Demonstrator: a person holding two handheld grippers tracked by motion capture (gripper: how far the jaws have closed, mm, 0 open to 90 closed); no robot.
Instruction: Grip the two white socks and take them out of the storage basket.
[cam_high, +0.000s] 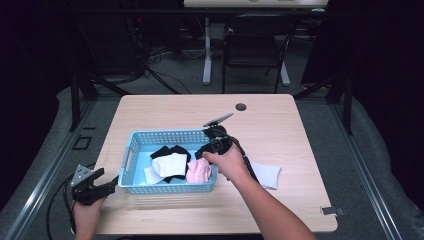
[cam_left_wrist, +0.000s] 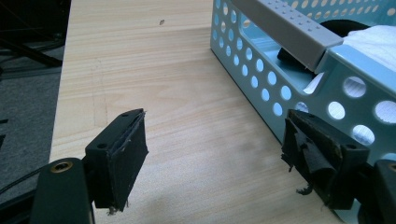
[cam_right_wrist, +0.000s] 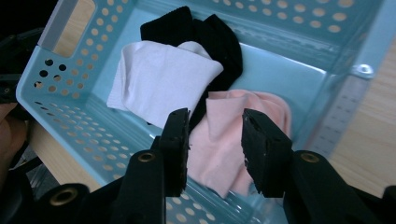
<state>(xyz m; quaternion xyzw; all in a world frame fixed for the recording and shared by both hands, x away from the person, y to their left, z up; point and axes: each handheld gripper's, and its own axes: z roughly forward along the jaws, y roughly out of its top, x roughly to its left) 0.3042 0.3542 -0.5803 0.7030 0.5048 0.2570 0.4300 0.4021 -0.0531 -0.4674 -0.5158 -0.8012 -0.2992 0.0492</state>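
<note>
Hovering over the blue basket (cam_right_wrist: 65, 135), the right tool (cam_right_wrist: 215, 140) gapes above a pink sock (cam_right_wrist: 243, 121) beside white (cam_right_wrist: 163, 84) and black (cam_right_wrist: 219, 42) socks; the left tool (cam_left_wrist: 215, 158) waits released on the counter (cam_left_wrist: 177, 93).

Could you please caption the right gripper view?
Open right tool poised over a pink sock in a blue basket.

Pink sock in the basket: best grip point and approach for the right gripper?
Pinch the raised folded middle of the pink sock from straight above. It lies flat against the basket wall, so side access is blocked; the right gripper hangs open over it.
</note>
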